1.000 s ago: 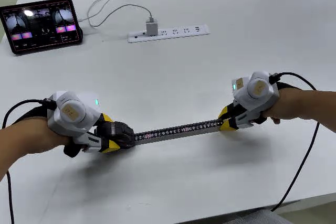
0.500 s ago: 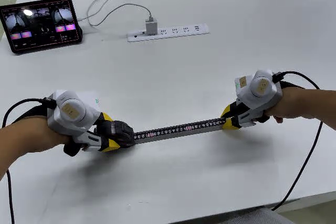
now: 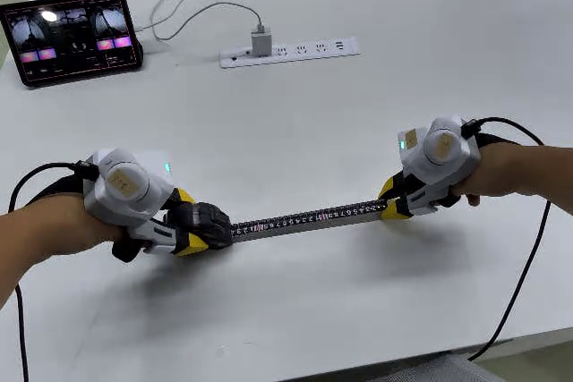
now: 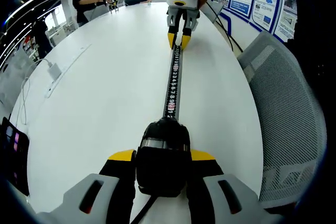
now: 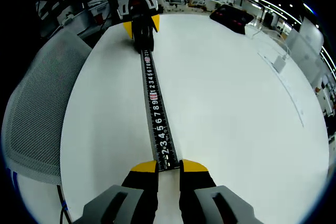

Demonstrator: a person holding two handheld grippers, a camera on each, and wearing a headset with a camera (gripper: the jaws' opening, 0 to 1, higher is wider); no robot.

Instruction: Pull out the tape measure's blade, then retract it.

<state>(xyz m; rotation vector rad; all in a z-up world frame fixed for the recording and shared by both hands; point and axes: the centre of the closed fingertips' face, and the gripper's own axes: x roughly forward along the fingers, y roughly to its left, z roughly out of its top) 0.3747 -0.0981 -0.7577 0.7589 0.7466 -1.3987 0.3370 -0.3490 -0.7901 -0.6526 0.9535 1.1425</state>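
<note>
The white workbench (image 3: 358,114) spreads under both grippers, and a grey mesh chair (image 4: 286,119) stands at its edge, off to the right of the left gripper (image 3: 190,223). A dark tablet (image 3: 72,35) with a lit screen lies well off to that gripper's left. A white power strip (image 3: 291,51) lies further ahead on the same side, well apart from both grippers, and a white cable (image 3: 192,2) runs from a plug on it toward the tablet. The left gripper's yellow-tipped jaws stand fairly wide and are clamped on the sides of the black tape measure body (image 4: 164,150), which sits between them, low over the bench. The right gripper (image 3: 389,202) faces it from straight ahead, its jaws drawn almost together and pinching the free end of the blade (image 3: 304,219). The blade stretches in a straight line from the body's mouth to those jaws, just above the bench top. Its printed numbers face up, with the low numbers nearest the right gripper.
</note>
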